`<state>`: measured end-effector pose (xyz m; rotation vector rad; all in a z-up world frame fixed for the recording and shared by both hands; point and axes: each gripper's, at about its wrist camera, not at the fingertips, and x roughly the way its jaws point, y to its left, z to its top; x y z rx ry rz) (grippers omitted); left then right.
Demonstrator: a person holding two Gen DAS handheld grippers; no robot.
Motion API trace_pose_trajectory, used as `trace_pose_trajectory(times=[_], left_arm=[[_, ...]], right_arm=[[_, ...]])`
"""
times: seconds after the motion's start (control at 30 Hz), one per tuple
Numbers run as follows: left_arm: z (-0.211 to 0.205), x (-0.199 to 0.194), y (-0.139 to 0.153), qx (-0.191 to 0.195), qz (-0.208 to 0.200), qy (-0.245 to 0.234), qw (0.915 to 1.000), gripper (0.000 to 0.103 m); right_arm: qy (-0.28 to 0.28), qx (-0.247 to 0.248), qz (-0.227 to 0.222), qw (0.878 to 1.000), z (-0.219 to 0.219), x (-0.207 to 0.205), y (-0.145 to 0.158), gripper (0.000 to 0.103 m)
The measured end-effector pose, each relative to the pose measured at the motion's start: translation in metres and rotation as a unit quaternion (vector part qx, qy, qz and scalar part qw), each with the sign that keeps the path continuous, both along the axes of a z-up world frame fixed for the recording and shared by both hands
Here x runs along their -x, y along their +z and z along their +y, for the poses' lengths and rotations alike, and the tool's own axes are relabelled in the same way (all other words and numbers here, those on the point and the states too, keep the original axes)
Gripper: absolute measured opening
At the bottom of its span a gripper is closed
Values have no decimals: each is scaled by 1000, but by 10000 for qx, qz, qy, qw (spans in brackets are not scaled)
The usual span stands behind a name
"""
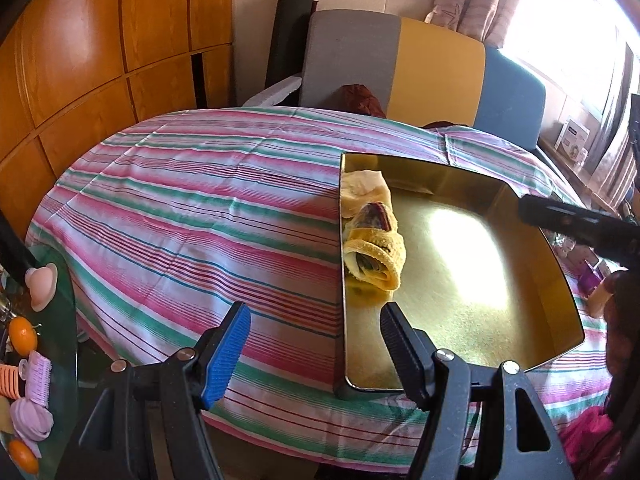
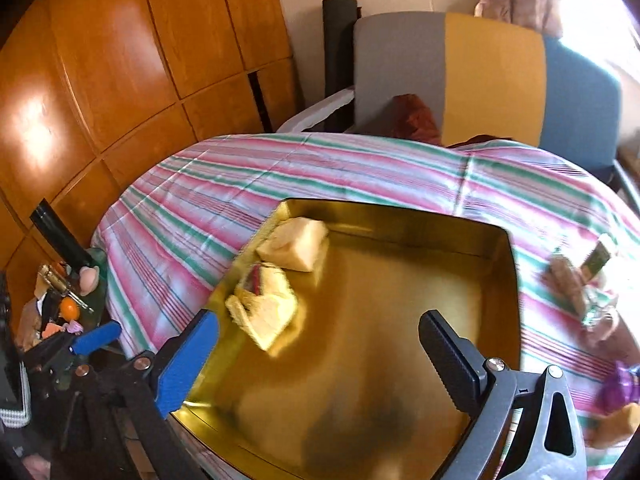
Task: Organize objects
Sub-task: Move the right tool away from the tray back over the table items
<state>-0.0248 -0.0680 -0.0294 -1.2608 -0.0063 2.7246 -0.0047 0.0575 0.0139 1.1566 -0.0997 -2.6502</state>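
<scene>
Sorting is partly done: we've got two yellow sponge pieces [image 2: 276, 300] in the gold tray [image 2: 400, 216], along its left wall, toward the far corner. Right gripper [image 2: 320, 360] is spread, nothing between its jaws; left gripper [image 1: 316, 344] is spread too, empty. Small items [image 2: 588, 280] on the bench [image 1: 180, 208] right of the tray remain.
</scene>
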Motion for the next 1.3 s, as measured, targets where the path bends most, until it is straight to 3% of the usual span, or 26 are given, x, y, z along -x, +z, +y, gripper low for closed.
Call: trace_pose_trajectory(times=[0.4,0.67,0.9,1.07,1.13,1.2,1.3], left_arm=[[6,-4,0,67,19,-101,9999,68],[7,-3,0,76,34,-135,9999,68],[14,-3,-3,81,11,-221,9997,68],[21,-5,-4,89,-19,-234,9997,69],[24,-6,-3,118,-17,-225,9997,69],[29,-6,-2,138,-4,-255,9996,69],[38,-7,1,149,32,-356,9992,69]], right_arm=[[-897,-394,199,9950,99,-29,20,103],[-1994,-715,266,9769,193,-50,32,103],[-3446,-688,325,9356,306,-79,39,103],[-4487,-490,125,8922,380,-108,7,103],[-4814,-96,-296,8759,406,-120,-14,103],[-5011,612,-212,8630,424,-135,-18,103],[-5174,730,-226,8523,431,-142,-19,103]])
